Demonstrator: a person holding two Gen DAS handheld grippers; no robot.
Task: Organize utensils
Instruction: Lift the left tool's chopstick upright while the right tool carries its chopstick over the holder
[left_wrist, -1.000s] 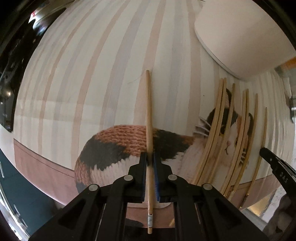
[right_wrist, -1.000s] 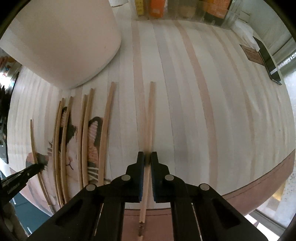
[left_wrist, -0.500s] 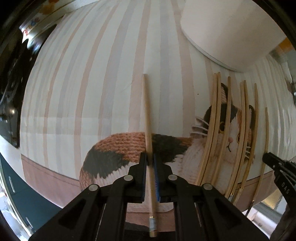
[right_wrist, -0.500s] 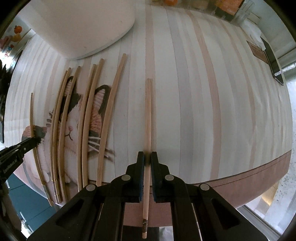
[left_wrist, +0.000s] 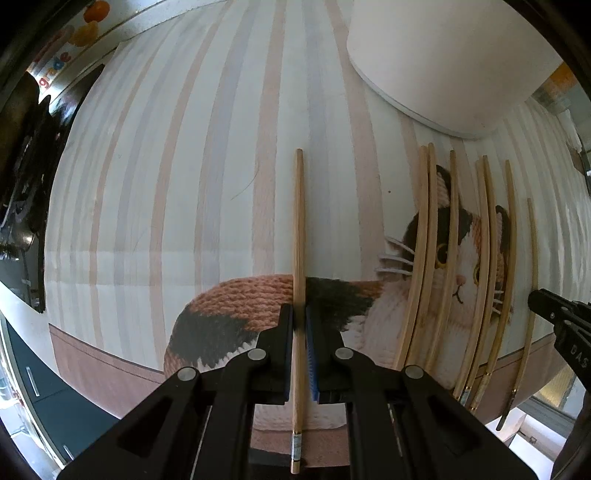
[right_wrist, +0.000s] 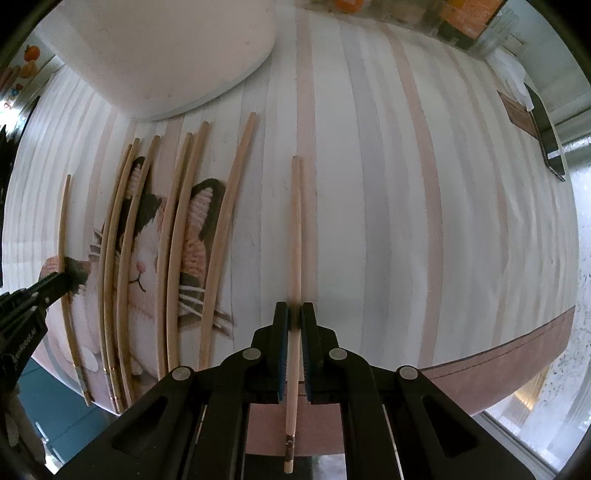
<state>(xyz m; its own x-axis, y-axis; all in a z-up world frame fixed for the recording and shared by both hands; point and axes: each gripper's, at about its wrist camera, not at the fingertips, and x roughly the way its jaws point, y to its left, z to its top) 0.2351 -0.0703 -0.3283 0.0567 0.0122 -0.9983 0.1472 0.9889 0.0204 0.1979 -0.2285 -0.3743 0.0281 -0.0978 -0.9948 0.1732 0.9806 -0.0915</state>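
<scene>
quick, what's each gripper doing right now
Left gripper: closed on a light wooden chopstick.
Right gripper: closed on a pale wooden chopstick.

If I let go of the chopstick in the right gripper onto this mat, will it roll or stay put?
The chopstick in the right gripper looks round and thin, so it may roll slightly. The tablecloth looks flat, and the chopsticks already lying there sit in line, so it probably settles. It looks stiff, unbent in the grip.

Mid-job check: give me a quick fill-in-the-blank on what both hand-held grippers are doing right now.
The left hand-held gripper is shut on one ____.
The right hand-held gripper holds ____ chopstick.
The loose chopsticks lie across the printed ____ on the mat.
Beyond them stands a large ____ container.

Missing: chopstick; one; cat; white
</scene>
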